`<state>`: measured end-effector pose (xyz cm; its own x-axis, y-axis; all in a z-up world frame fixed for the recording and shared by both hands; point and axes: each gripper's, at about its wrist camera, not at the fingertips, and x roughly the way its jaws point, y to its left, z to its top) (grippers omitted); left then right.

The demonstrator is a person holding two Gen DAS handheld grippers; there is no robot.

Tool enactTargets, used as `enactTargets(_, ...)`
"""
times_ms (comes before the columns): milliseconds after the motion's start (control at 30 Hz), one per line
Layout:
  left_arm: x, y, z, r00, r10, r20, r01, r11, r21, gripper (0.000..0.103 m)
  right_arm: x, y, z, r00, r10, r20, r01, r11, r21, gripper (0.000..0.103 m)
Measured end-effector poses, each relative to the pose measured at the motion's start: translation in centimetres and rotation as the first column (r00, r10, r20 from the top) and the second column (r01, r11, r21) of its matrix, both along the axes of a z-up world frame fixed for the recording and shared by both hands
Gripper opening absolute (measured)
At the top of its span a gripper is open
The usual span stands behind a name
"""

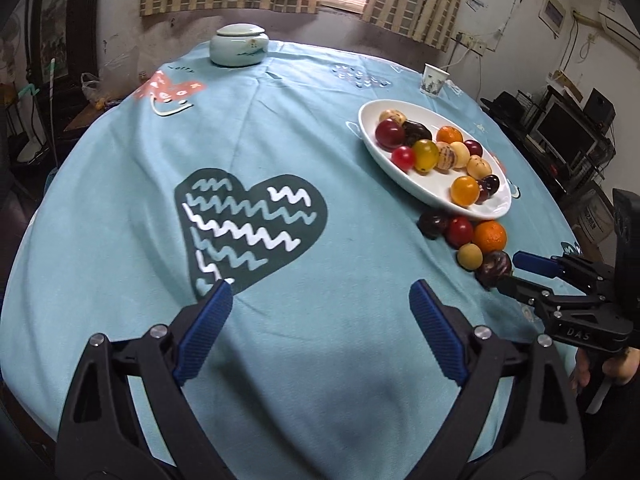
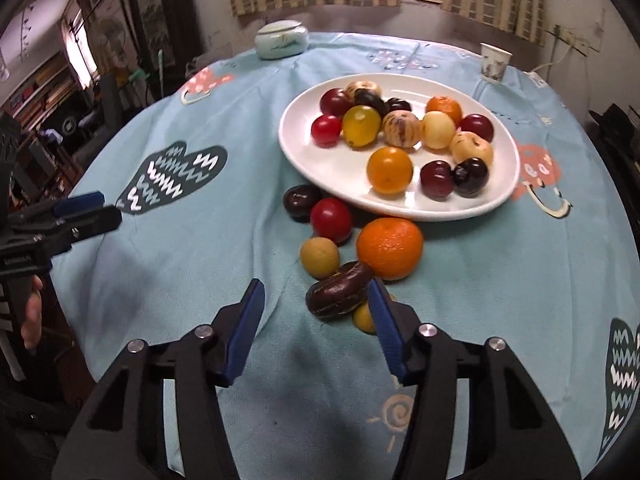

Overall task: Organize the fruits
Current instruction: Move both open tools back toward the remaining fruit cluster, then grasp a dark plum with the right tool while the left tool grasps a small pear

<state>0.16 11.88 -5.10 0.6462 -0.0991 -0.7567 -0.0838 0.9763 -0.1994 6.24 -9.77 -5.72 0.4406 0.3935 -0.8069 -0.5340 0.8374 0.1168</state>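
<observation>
A white oval plate (image 2: 340,178) (image 1: 394,168) holds several red, yellow, dark and pale fruits. On the blue cloth just in front of it lie a dark plum (image 2: 300,202), a red fruit (image 2: 331,220), an orange tangerine (image 2: 390,248) (image 1: 490,236), a tan round fruit (image 2: 319,258) and a dark striped oblong fruit (image 2: 340,292) (image 1: 495,267). My right gripper (image 2: 318,294) (image 1: 508,273) straddles the striped fruit. Its right pad touches the fruit's end and the left pad stands apart. A small yellow fruit (image 2: 363,318) sits partly hidden behind the right finger. My left gripper (image 1: 320,300) (image 2: 102,212) hangs open over bare cloth.
A lidded pale ceramic jar (image 1: 239,46) stands at the far edge and a paper cup (image 1: 433,79) at the far right. The round table drops off on all sides. A hand (image 2: 32,320) holds the left gripper's handle at the table's left edge.
</observation>
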Motion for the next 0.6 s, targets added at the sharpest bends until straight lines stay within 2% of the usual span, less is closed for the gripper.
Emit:
enactTargets(200, -0.2, 0.3, 0.1, 1.0, 0.008, -0.008, -0.008, 1.0, -0.009, 0.092, 0.8, 1.5, -1.4, 0.999, 0.008, 0.031, -0.003, 0.986, -0.169, 0.055)
enactTargets(233, -0.2, 0.0, 0.2, 1.0, 0.003, -0.008, -0.003, 1.0, -0.005, 0.092, 0.9, 1.6, -1.5, 0.999, 0.012, 0.038, -0.005, 0.984, -0.177, 0.053)
enactTargets(267, 0.0, -0.4, 0.2, 1.0, -0.005, -0.01, 0.005, 1.0, -0.001, 0.092, 1.0, 1.7, -1.5, 0.999, 0.019, 0.042, -0.011, 0.983, -0.183, 0.043)
enactTargets(333, 0.4, -1.3, 0.1, 0.999, -0.025, -0.021, 0.025, 1.0, -0.003, 0.092, 1.0, 1.5, -1.4, 0.999, 0.024, 0.021, -0.021, 0.986, -0.166, 0.043)
enactTargets(400, 1.0, -2.5, 0.0, 0.998, -0.059, -0.029, 0.059, 0.998, -0.012, 0.092, 0.7, 0.6, -0.7, 1.0, 0.006, -0.012, -0.007, 0.994, -0.109, 0.042)
enactTargets(533, 2.6, -6.6, -0.3, 0.988, -0.155, -0.025, 0.156, 0.988, 0.021, 0.092, -1.3, -2.7, 1.4, 0.997, -0.075, 0.026, 0.076, 0.997, -0.02, 0.042)
enactTargets(600, 3.8, -8.8, -0.9, 0.979, -0.201, -0.026, 0.202, 0.979, 0.026, 0.092, -2.0, -5.0, 1.4, 0.99, -0.138, 0.037, 0.138, 0.99, 0.003, 0.042)
